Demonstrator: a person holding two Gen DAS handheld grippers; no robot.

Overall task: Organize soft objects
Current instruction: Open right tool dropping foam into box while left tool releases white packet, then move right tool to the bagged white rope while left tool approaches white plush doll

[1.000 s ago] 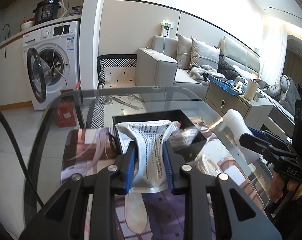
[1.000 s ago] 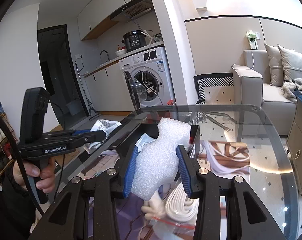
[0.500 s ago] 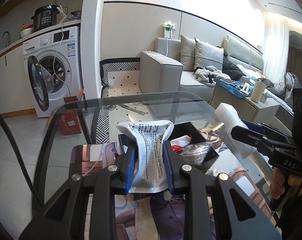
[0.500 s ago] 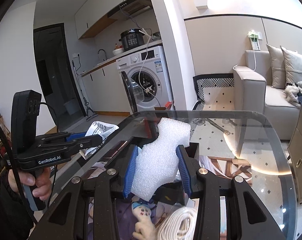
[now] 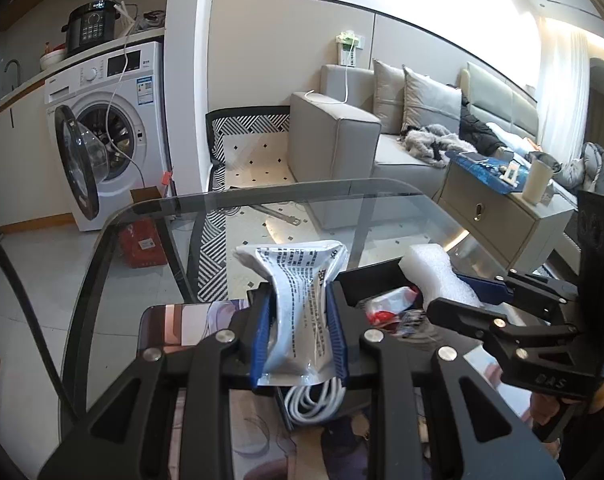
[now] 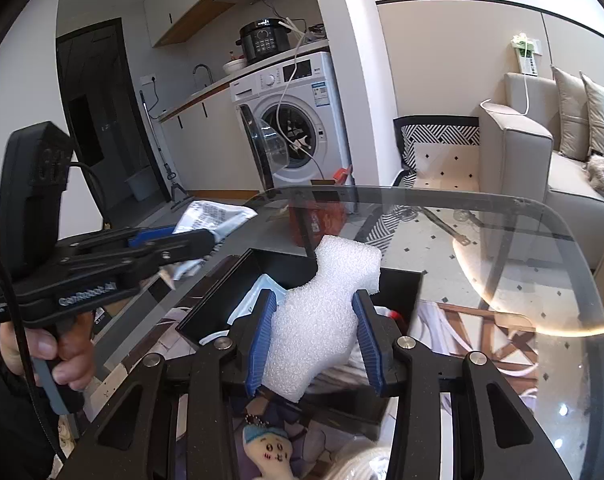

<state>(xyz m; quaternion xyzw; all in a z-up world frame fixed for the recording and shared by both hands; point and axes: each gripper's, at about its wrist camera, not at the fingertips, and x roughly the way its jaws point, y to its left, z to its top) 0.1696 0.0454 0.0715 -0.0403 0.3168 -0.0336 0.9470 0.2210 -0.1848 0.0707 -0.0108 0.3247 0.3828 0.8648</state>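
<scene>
Left claw (image 5: 299, 340) grips printed white plastic pouch (image 5: 302, 304); right claw (image 6: 314, 346) grips white foam block (image 6: 322, 312). Both over black open box (image 6: 398, 284) mid-desk; neither deposited. Plush doll (image 6: 267, 452) remains outside.

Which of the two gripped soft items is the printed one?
The plastic pouch in the left gripper: shiny, with rows of dark print. The foam block in the right gripper is plain white and unprinted.
</scene>
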